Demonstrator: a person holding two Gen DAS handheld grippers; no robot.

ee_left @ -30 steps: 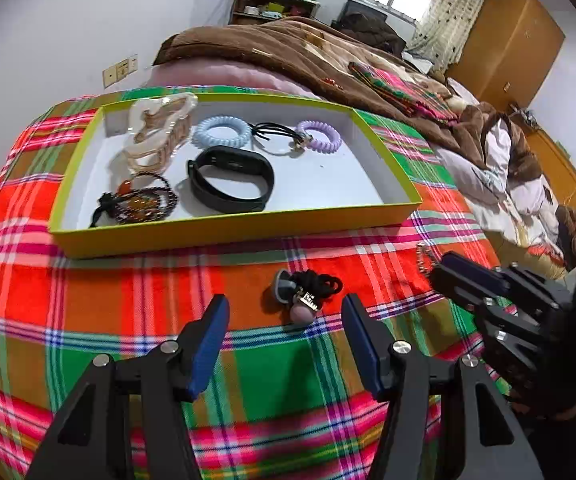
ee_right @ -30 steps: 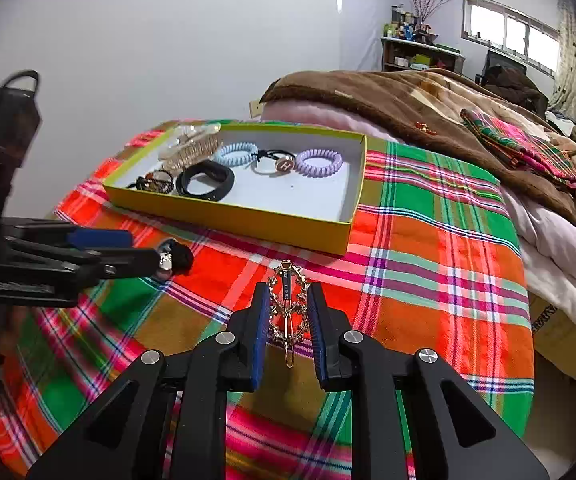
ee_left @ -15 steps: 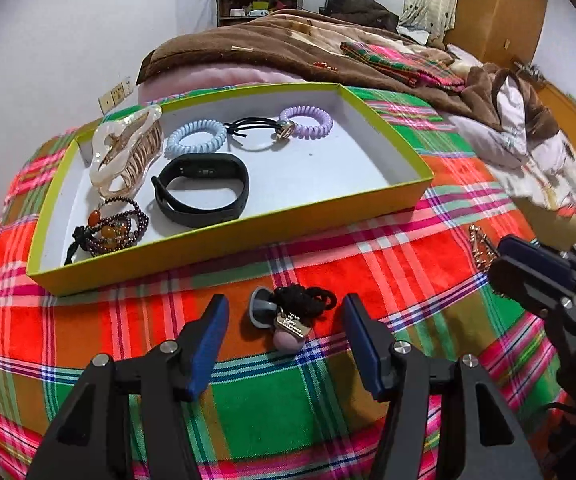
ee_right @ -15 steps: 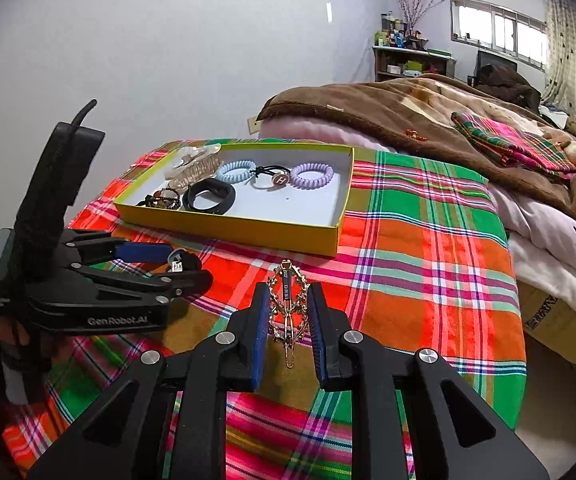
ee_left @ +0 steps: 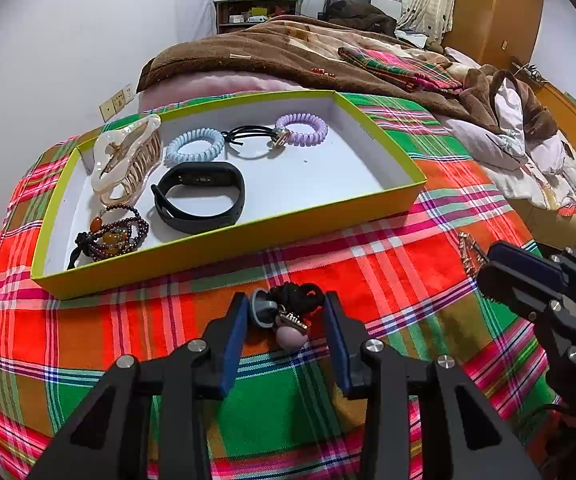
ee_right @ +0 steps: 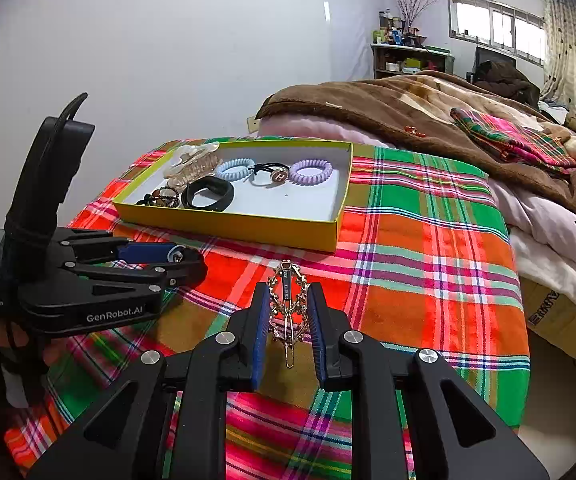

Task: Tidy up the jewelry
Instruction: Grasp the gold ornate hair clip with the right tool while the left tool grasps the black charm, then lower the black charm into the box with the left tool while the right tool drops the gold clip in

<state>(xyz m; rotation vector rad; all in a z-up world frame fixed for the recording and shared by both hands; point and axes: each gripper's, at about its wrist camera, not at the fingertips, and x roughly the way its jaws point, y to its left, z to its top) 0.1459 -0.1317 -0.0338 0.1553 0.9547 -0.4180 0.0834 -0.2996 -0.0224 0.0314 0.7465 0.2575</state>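
Now the left tongs [ee_left: 284,330] are being closed around the black hair tie [ee_left: 288,312] — not yet pinched — while the gold clip [ee_right: 288,304] is kept pinched by the right tongs [ee_right: 288,326], both presumably meant for the yellow tray [ee_left: 228,244].

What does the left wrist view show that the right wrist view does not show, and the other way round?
Only the left wrist view shows the black hair tie with charms lying between the closing fingers of the left hand-held gripper. Only the right wrist view shows the whole gold hair clip gripped by the right hand-held gripper, and the H on the charm. Both show the yellow tray, the black band and the plaid cloth.
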